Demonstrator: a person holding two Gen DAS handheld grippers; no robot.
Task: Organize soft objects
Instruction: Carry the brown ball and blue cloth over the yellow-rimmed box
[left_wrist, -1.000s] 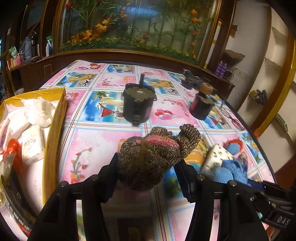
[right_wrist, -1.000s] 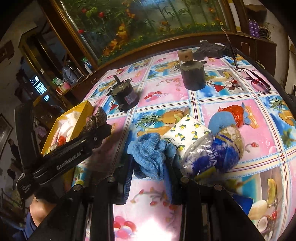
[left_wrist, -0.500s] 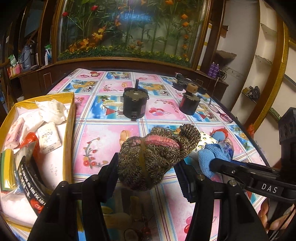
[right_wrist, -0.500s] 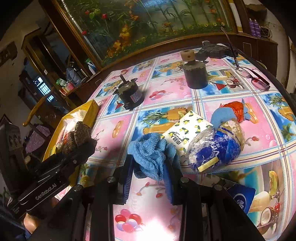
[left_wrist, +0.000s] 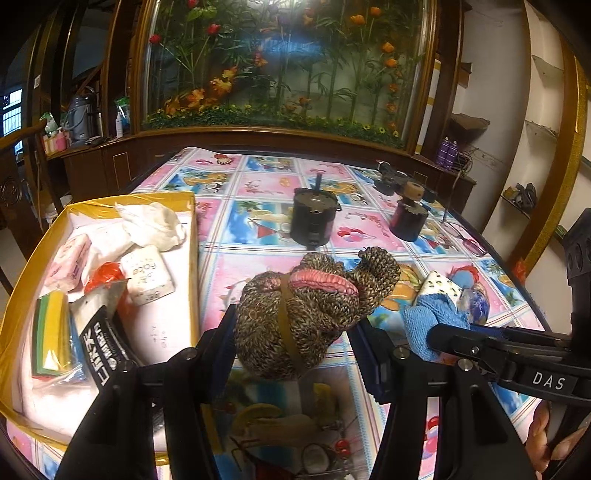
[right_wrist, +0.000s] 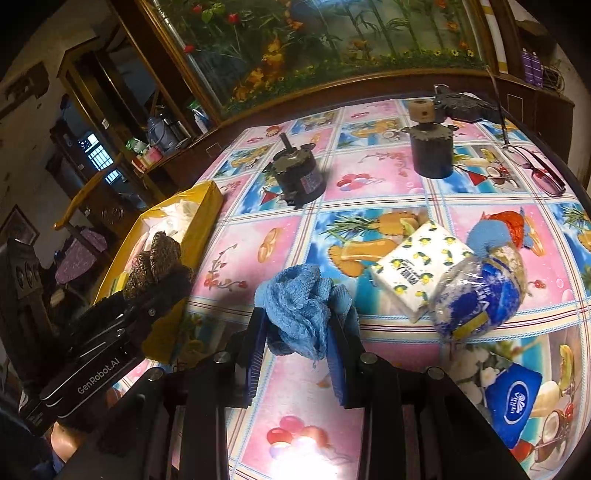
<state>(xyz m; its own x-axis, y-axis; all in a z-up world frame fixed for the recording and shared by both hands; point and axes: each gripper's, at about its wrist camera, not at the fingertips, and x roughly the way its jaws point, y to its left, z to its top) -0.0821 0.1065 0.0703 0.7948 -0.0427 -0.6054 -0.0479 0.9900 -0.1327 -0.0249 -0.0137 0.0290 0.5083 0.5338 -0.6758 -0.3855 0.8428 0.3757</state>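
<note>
My left gripper (left_wrist: 295, 332) is shut on a brown speckled knitted bundle (left_wrist: 314, 302) with a pink band, held above the table beside the yellow box (left_wrist: 194, 258). In the right wrist view the bundle (right_wrist: 155, 258) sits over the box's near end. My right gripper (right_wrist: 297, 332) is shut on a blue knitted cloth (right_wrist: 299, 310), held just above the tablecloth; it also shows in the left wrist view (left_wrist: 432, 321). The yellow box (right_wrist: 207, 206) holds tissue packs, sponges and a white cloth.
Two dark cylindrical motors (left_wrist: 314, 221) (left_wrist: 408, 218) stand mid-table. A lemon-print tissue pack (right_wrist: 421, 269), a plastic-wrapped blue bundle (right_wrist: 480, 291), a red-and-blue cloth (right_wrist: 498, 229), a blue packet (right_wrist: 513, 402) and glasses (right_wrist: 535, 166) lie at right.
My left gripper has drawn back and swung left with the bundle, bringing the yellow box closer. My right gripper has lifted slightly with the blue cloth.
</note>
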